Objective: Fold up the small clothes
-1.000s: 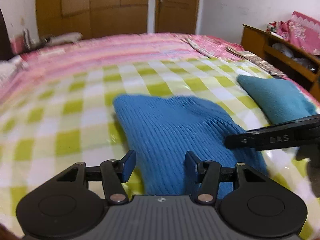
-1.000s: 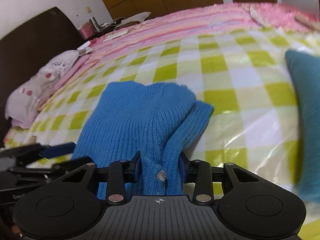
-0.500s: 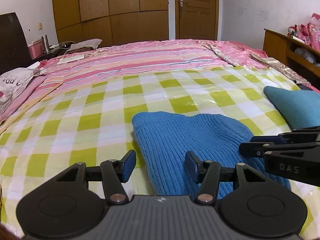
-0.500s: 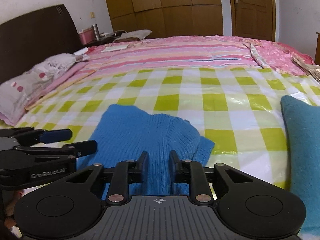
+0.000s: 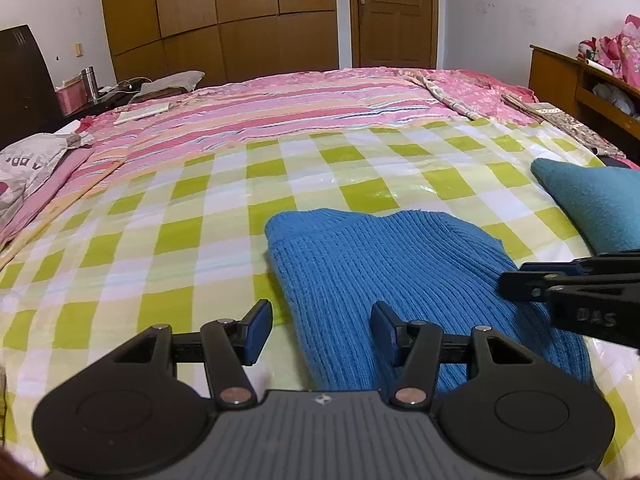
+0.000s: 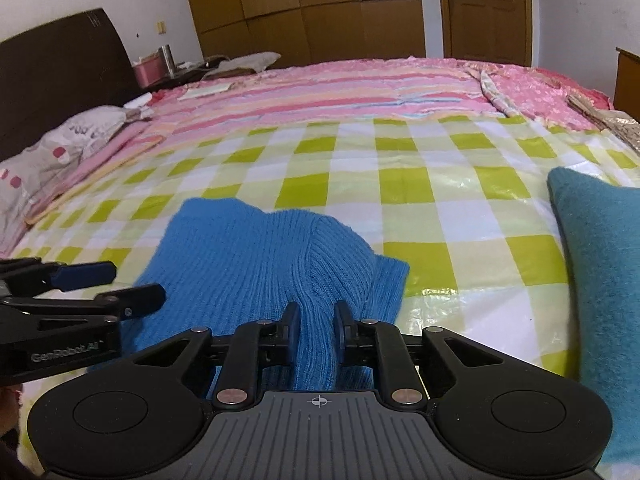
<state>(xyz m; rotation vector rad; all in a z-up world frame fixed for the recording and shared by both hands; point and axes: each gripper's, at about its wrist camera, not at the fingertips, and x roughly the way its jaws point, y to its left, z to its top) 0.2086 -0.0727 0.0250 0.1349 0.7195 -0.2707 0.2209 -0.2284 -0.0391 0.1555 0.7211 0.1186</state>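
A bright blue ribbed knit garment [image 5: 380, 264] lies folded on the green-and-white checked sheet [image 5: 200, 240]; it also shows in the right wrist view [image 6: 256, 256]. My left gripper [image 5: 322, 330] is open and empty, just above the garment's near left edge. My right gripper [image 6: 316, 330] is partly open with nothing clamped, over the garment's near right part, where a sleeve fold sticks out at the right. Each gripper shows in the other's view: the right one [image 5: 560, 284] and the left one [image 6: 108, 288].
A teal cloth [image 5: 592, 204] lies to the right on the sheet, also in the right wrist view [image 6: 600, 280]. Pink striped bedding [image 5: 300, 108] covers the far half of the bed. A pillow [image 6: 60, 148] and dark headboard are at left; a wooden shelf [image 5: 580, 76] is at right.
The right gripper let go of the blue garment's fold and opened. Both grippers lifted and drew back from the garment, which now lies flat on the sheet.
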